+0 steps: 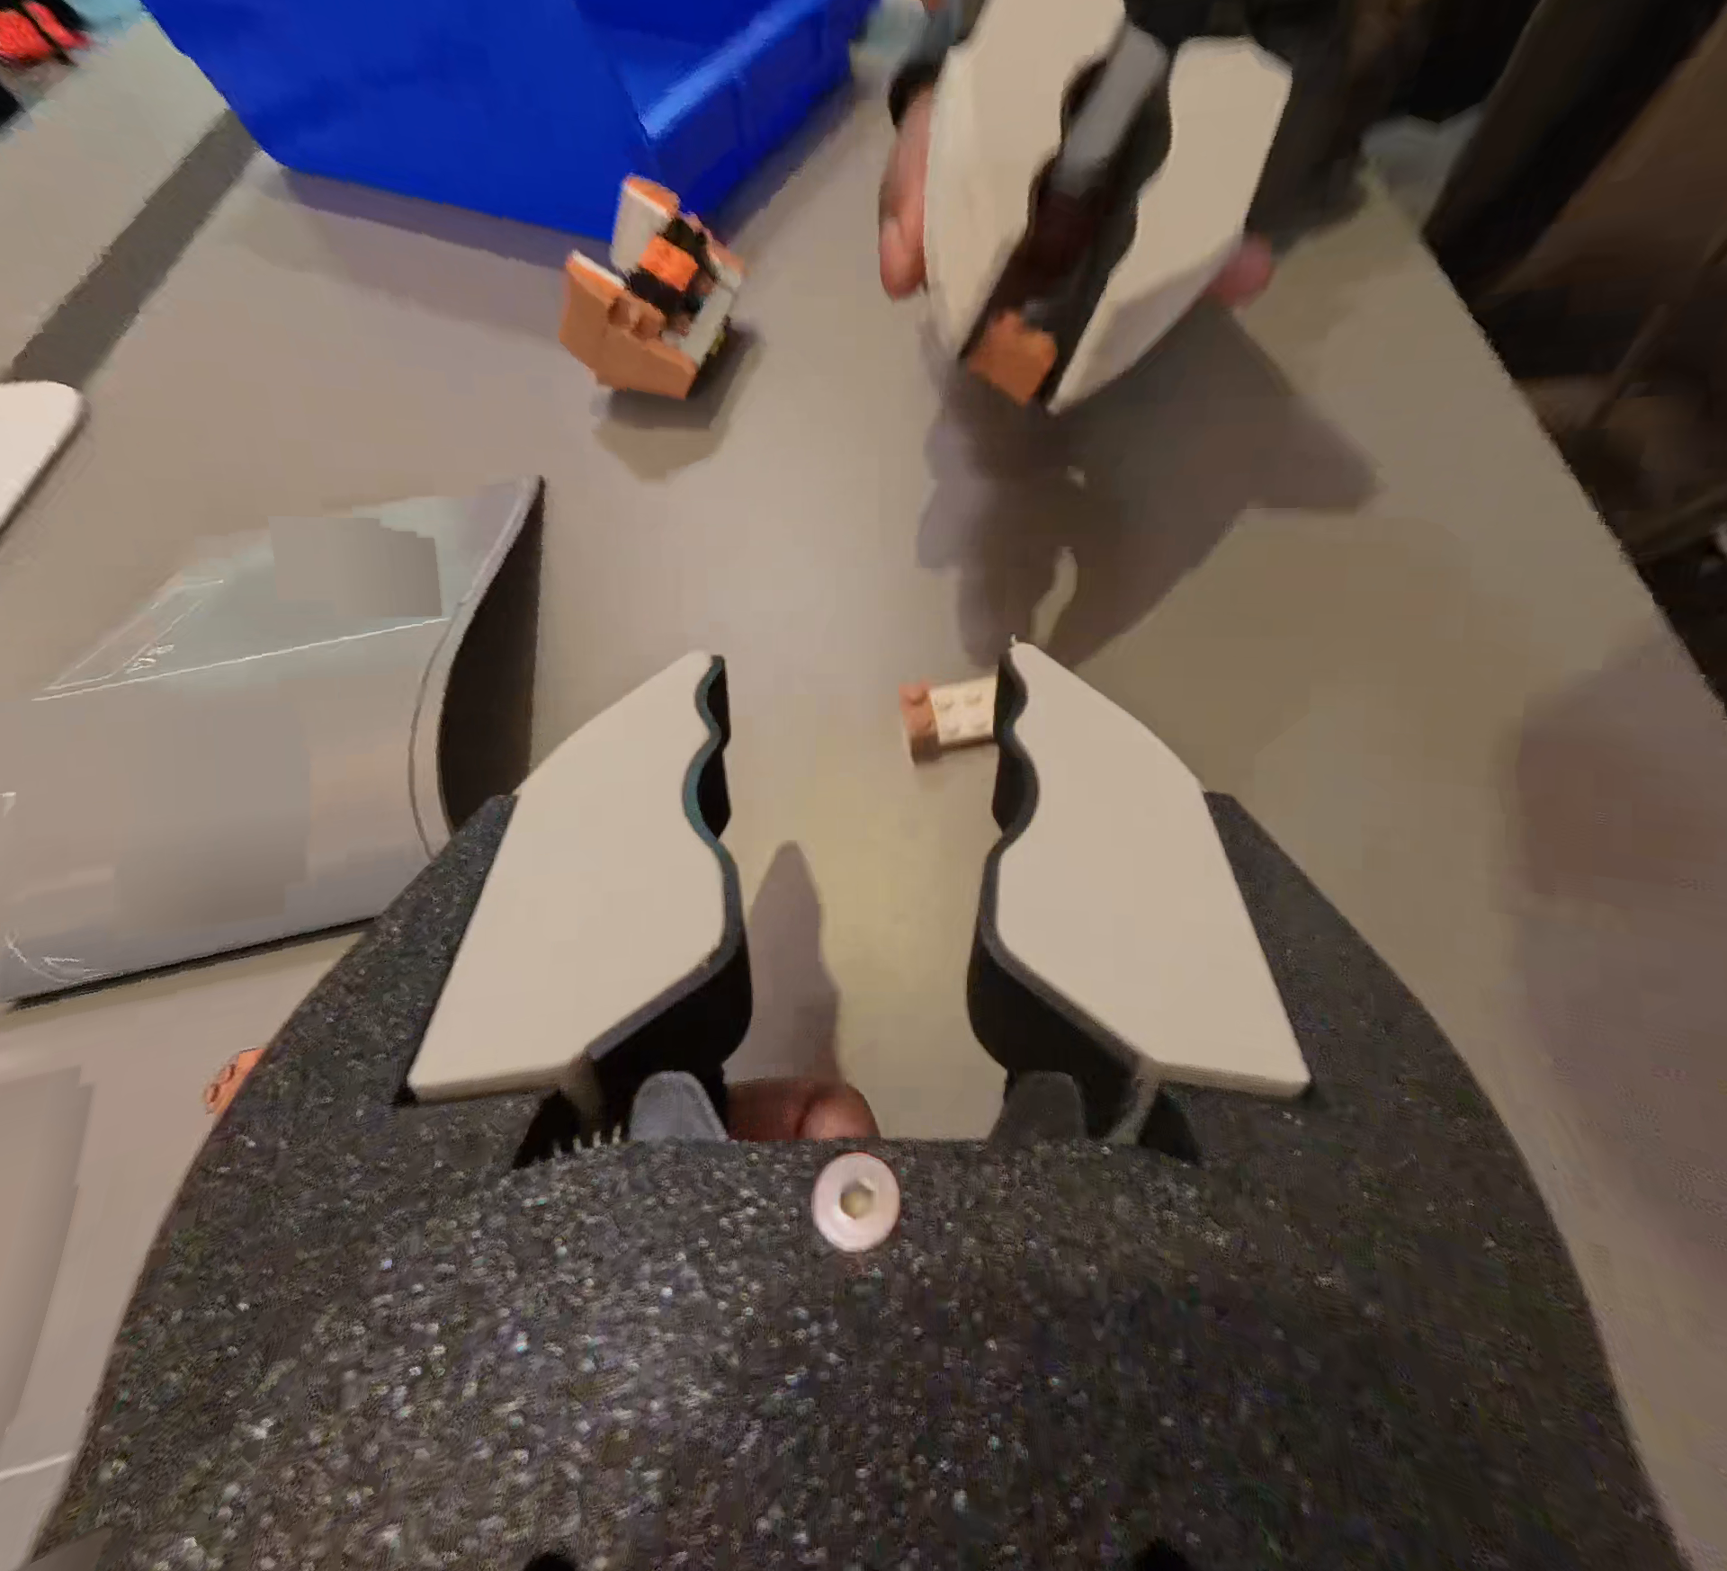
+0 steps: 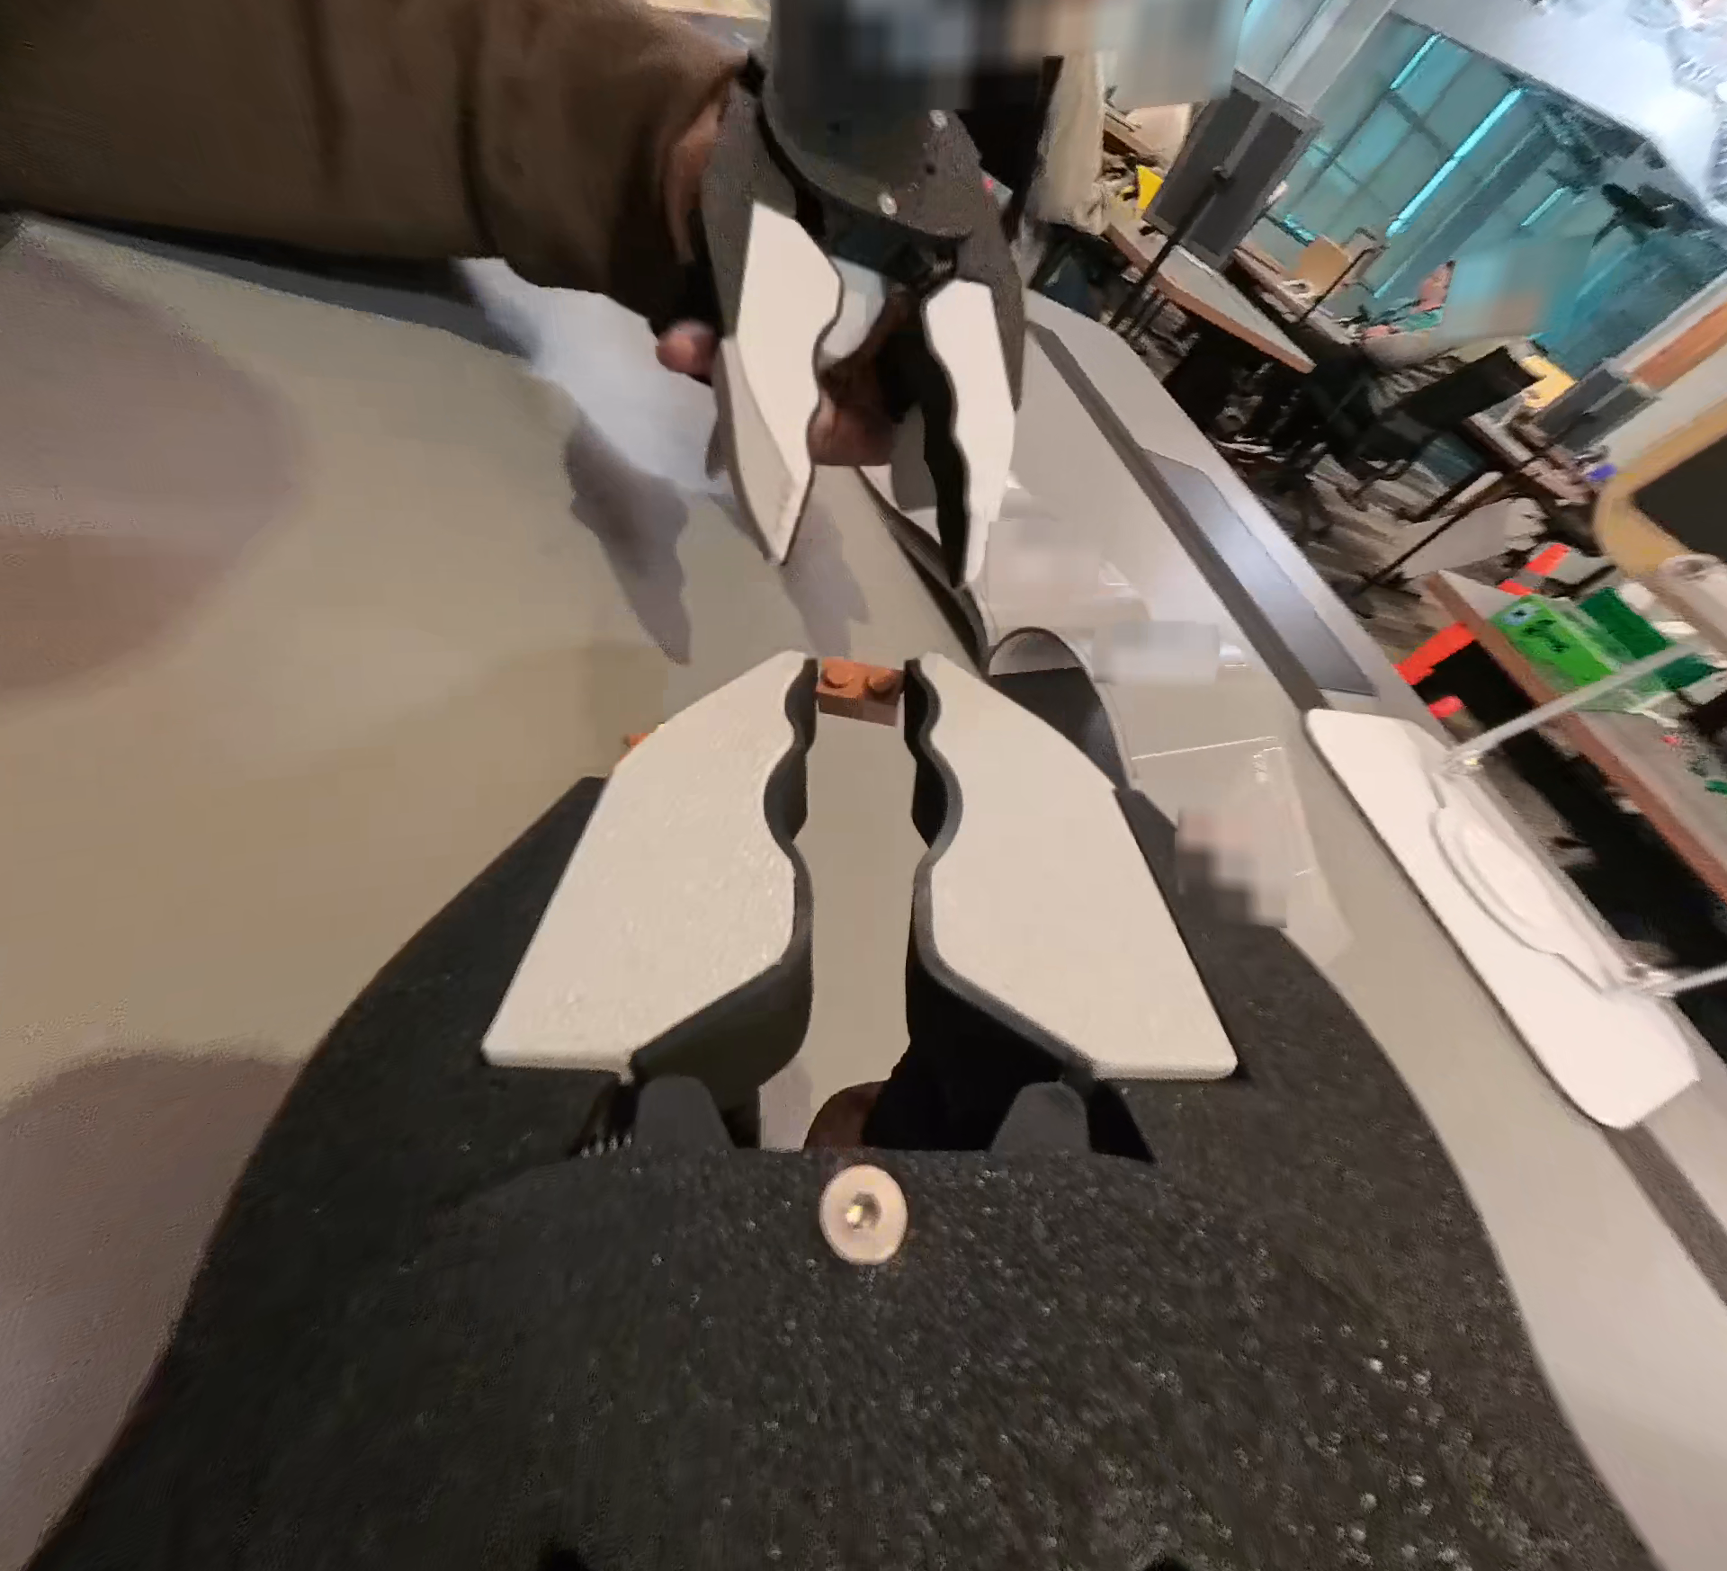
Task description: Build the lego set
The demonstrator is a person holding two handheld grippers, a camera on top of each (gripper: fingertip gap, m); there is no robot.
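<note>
Right hand-held gripper [image 2: 858, 690] pinches one brown brick [image 2: 858, 692]; left hand-held gripper [image 1: 864, 690] gapes empty.
Brick's long axis spans the fingertips crosswise, two studs up; one tan-and-brown piece [image 1: 947, 721] lies by the left's right fingertip.

Even indoor light, soft shadows on table [image 1: 1215, 592]; motion blur throughout; strong wide-angle edge distortion.

A small orange-brown brick [image 2: 858, 692], two studs showing on top, sits pinched between the right gripper [image 2: 858, 685] fingertips. A tan-and-brown brick pair [image 1: 946, 720] lies flat on the table just inside the left gripper [image 1: 864, 690] right fingertip. Well ahead and left of that gripper, a partly built orange, white and black assembly [image 1: 654, 293] rests tilted.
</note>
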